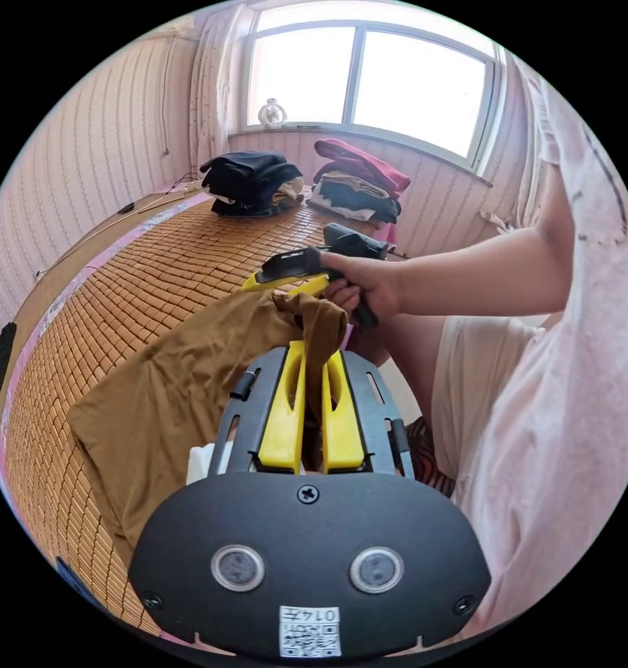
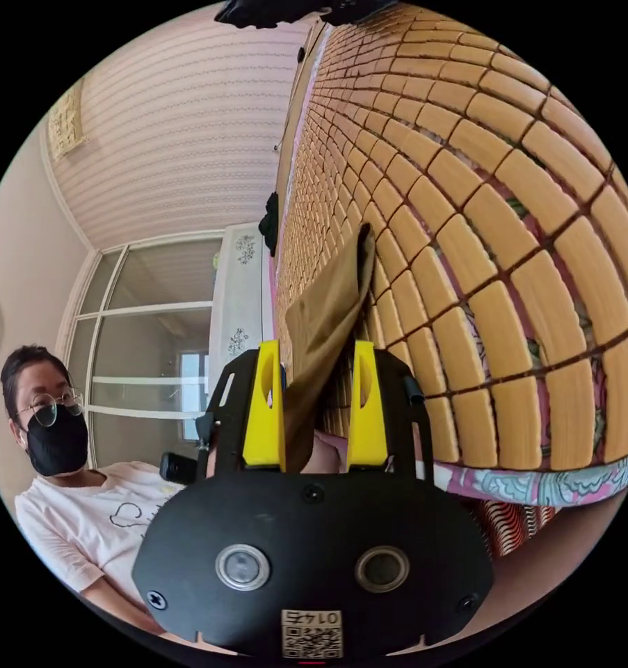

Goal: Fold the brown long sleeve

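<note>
Bamboo mat (image 1: pixel 119 278): it covered the bed from the window wall to the near edge and serves here as the landmark for everything else.
Clothes piles (image 1: pixel 251 182): two stacks of folded garments sat at the mat's far end, under the window, well apart from the work.
Brown long sleeve (image 1: pixel 181 376): the garment lay spread over the mat's near half, its body flat on the slats and one end lifted off the near edge into the two tools.
Person's hand (image 1: pixel 366 285): it held the right tool above the mat's near edge, just beyond the raised cloth.
Left gripper (image 1: pixel 312 410): its yellow jaws were clenched on a bunched fold of the brown cloth, raised just off the mat's near edge.
Right gripper (image 2: pixel 315 407): brown cloth ran up between its jaws with gaps either side, so whether they pinched it could not be told; in the left gripper view it sat at the lifted end.
Step in hand, as judged: lifting one end for the first fold. Done well, both tools would hold at equal height, pull the edge taut and carry it level across the mat, so the flat half would not drag or wrinkle.
</note>
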